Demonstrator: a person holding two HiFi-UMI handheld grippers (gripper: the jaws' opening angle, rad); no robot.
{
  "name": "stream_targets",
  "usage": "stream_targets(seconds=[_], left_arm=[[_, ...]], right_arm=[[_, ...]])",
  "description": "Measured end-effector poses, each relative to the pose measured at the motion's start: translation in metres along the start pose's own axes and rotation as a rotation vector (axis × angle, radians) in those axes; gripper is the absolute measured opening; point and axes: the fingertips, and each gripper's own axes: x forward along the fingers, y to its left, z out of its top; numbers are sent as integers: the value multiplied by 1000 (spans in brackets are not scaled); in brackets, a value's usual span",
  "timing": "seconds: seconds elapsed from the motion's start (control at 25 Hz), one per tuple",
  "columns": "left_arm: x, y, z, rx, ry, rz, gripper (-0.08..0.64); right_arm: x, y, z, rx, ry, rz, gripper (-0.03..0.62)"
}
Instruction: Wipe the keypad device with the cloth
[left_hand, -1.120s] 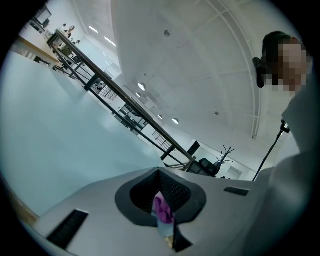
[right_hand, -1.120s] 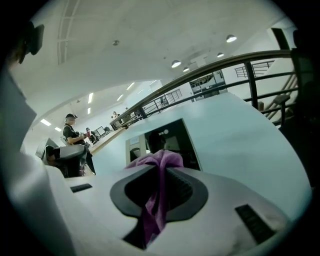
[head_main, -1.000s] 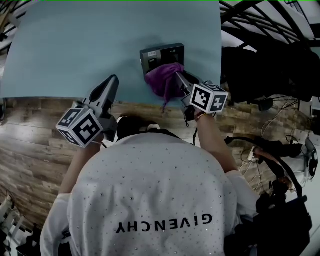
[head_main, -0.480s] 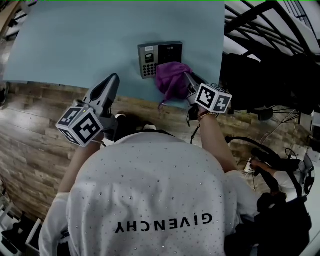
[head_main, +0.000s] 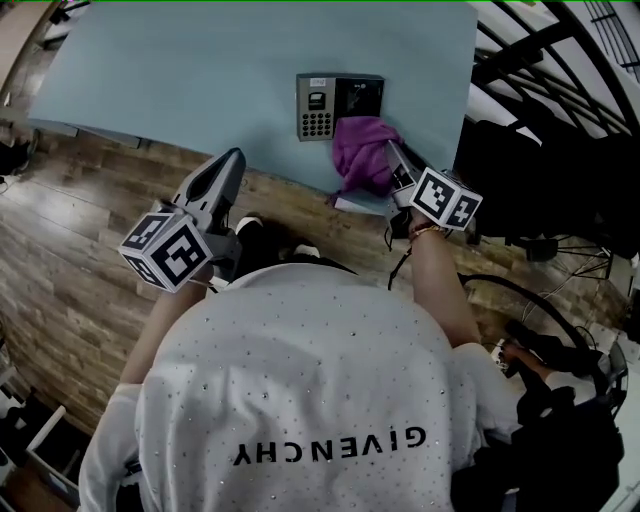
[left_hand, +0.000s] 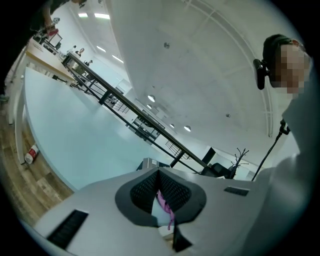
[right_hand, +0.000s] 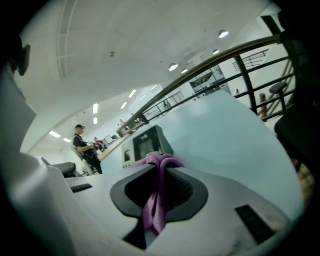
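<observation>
Our right gripper (head_main: 390, 152), fingers clamped on the purple cloth (head_main: 362, 158), sits at five o'clock of the keypad device (head_main: 322, 106); our left gripper (head_main: 233, 160) has fingers closed, empty.

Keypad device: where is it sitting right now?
Head view: the keypad device lies right of centre on the blue table, with the purple cloth held by the right gripper at its near right corner.

The only word I can read is GIVENCHY, printed in dark capitals across the back of my white shirt (head_main: 300, 380). In the head view it stands upside down. The keypad device (head_main: 315, 105) carries a small pale label (head_main: 318, 78) at its top edge and rows of keys, but their print is too small to read.
</observation>
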Motion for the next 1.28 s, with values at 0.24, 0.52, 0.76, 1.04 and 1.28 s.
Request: stream_targets(seconds=[0.24, 0.52, 0.76, 1.04, 1.28], left_arm=[[-24, 6, -14, 55, -11, 149, 0], [-51, 13, -20, -88, -108, 262, 0], [-80, 20, -37, -107, -114, 351, 0], [-92, 25, -48, -111, -73, 395, 0], [-79, 20, -44, -80, -51, 373, 0]], right_arm=[[18, 87, -10, -176, 49, 353, 49], [50, 125, -49, -464, 183, 381, 51], [65, 118, -53, -451, 195, 317, 51], [56, 90, -36, -348, 82, 257, 51], [39, 51, -21, -307, 14, 161, 51]])
